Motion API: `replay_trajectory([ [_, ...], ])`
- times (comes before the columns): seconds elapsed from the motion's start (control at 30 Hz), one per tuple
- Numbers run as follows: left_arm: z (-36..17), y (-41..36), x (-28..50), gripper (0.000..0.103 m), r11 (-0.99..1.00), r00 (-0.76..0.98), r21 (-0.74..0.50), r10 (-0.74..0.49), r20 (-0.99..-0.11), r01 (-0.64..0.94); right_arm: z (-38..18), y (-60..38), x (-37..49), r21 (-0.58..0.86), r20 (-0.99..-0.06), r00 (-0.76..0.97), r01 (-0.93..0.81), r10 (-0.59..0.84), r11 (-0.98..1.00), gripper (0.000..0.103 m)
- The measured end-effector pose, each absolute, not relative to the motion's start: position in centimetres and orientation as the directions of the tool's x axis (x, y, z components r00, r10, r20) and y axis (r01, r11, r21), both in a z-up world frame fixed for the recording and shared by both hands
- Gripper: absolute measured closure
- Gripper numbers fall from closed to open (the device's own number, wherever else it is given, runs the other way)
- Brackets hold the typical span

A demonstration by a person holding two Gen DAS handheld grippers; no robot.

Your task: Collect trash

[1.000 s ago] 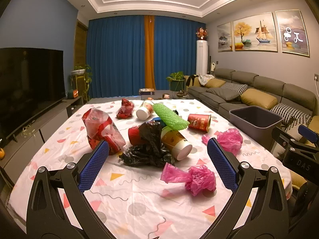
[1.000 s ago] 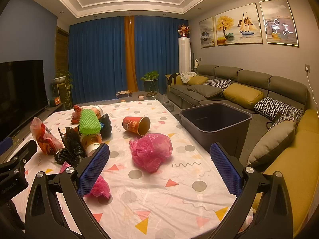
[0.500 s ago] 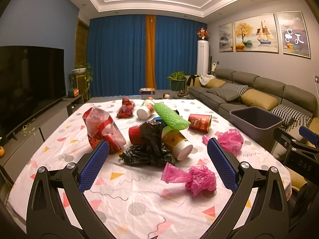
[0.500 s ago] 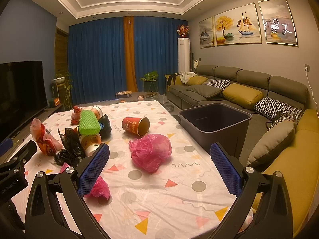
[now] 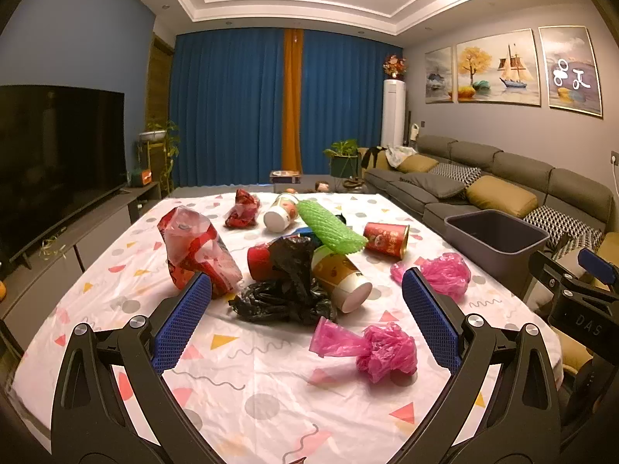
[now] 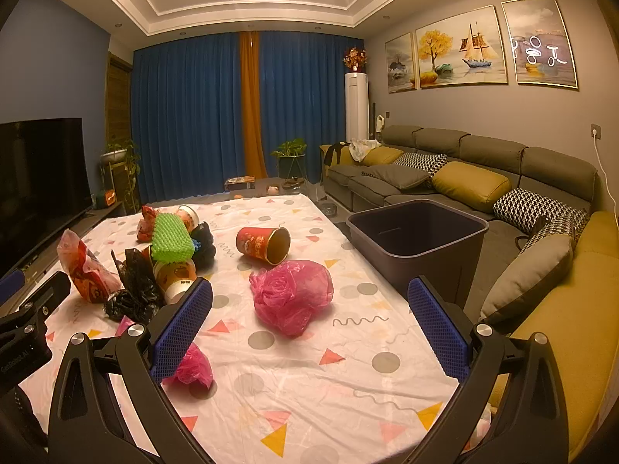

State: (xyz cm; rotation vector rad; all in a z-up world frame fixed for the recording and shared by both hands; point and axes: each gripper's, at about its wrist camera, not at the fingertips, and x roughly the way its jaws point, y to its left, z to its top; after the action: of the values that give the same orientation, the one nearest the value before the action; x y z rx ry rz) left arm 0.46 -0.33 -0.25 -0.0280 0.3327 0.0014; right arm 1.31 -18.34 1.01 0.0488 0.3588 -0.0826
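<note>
Trash lies on a table with a patterned white cloth [image 5: 263, 398]. A black bag [image 5: 286, 294], a paper cup [image 5: 340, 278], a green foam net [image 5: 329, 228], a red-and-white bag [image 5: 193, 247] and a red can [image 5: 387, 237] lie mid-table. A small pink bag [image 5: 371, 348] lies between my open, empty left gripper's [image 5: 305, 321] fingers' line of sight. My right gripper [image 6: 309, 324] is open and empty, hovering before a larger pink bag [image 6: 292, 295]. A dark bin [image 6: 418, 243] stands at the table's right edge.
A grey sofa [image 6: 464, 178] with cushions runs along the right wall. A TV [image 5: 50, 154] on a low cabinet stands left. Blue curtains hang at the back. A white cup [image 5: 280, 214] and a red crumpled bag [image 5: 241, 208] lie at the far end.
Both grippers have shifted very slightly; nothing on the table has moved.
</note>
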Motion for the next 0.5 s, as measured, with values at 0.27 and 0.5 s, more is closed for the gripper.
replay_trajectory([
  [0.27,-0.27,-0.53,0.69,0.006,1.000,0.944,-0.028,-0.013,-0.331,0.003,1.03,-18.39,1.37,0.034,-0.353,0.933,0.090,-0.072,0.995,0.005],
  [0.5,-0.37,-0.51,0.76,0.006,0.999,0.944,-0.031,-0.017,-0.330,0.007,1.04,-18.47,1.66,0.035,-0.353,0.933,0.092,-0.074,0.995,0.005],
])
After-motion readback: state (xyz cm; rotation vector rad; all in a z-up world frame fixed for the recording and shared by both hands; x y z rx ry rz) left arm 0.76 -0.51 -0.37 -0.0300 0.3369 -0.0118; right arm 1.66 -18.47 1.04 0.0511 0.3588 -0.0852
